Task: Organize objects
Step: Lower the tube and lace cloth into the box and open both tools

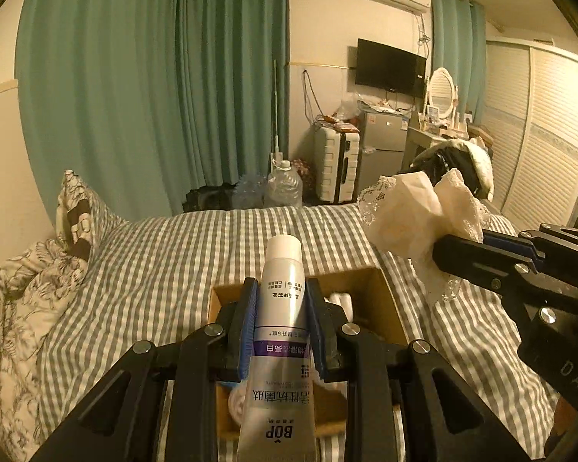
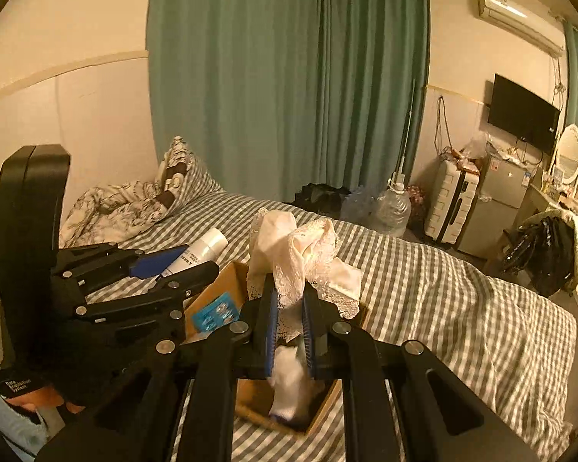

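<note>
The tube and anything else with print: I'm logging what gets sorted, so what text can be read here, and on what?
"BOP": on the tube held in the left gripper, upside down in the left wrist view.
Chinese print on the tube: too uncertain to transcribe.
"DA": partial, on the right gripper body.
"Data Acquisition System": roughly, on the left gripper's strap, in small print.
Blue packet in the cardboard box: too blurred to read.

Left black angular two-finger gripper [image 1: 282, 319]: blue ribbed pads, silver round screws on linkage arms. Right matching black gripper [image 2: 290, 321]: same blue pads, silver screws, white lettering on body.
</note>
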{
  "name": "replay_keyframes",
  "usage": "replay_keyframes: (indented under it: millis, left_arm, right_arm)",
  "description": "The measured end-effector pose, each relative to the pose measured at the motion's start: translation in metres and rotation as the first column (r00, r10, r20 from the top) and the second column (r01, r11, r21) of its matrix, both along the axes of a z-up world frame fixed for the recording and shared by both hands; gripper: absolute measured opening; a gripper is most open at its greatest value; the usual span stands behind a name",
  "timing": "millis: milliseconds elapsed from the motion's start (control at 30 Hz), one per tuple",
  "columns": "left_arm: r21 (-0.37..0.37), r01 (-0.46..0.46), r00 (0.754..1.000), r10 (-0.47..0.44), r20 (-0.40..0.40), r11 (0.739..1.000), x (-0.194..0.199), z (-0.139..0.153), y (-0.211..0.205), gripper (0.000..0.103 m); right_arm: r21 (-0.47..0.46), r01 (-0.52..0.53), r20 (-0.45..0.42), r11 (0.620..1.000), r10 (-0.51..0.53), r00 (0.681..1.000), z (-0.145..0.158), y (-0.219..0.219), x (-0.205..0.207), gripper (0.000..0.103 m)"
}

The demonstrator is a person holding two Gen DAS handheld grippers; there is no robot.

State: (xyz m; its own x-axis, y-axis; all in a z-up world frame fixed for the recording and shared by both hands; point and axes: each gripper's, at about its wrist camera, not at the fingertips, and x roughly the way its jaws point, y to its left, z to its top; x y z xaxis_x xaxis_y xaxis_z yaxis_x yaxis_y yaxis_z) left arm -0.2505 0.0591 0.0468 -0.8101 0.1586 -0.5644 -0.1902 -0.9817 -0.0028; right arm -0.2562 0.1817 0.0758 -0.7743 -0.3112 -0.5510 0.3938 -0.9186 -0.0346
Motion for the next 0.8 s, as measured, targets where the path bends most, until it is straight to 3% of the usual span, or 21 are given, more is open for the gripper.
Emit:
replay_keyframes:
  millis: [167, 400, 667, 800]
  left_arm:
    - [-0.014, 0.0, 0.999, 0.001, 0.033, 1.0, -0.034, -0.02, 0.004, 0.025]
    - [-0.036, 0.026, 0.992, -0.022, 0.124, 0.999, -0.059, -0.069, 0.008, 0.025]
    - [-0.045, 0.04, 0.976, -0.03, 0.217, 0.998, -0.069, -0.103, 0.007, 0.025]
    - [-0.04, 0.025, 0.977, -0.016, 0.214, 0.999, -0.066, -0.106, 0.004, 0.026]
  right_arm:
    - [0.015, 0.001, 0.052, 1.0, -0.002, 0.999, -0.019, -0.004, -0.039, 0.011]
    - [-0.006, -0.011, 0.178, 1.0, 0.012, 0.984, -0.074, -0.007, -0.073, 0.011]
    - [0.017, -0.008, 0.253, 1.0, 0.003, 0.967, -0.108, -0.008, -0.083, 0.012]
    - [-0.014, 0.0, 0.27, 1.0, 0.004, 0.963, -0.108, -0.004, -0.079, 0.026]
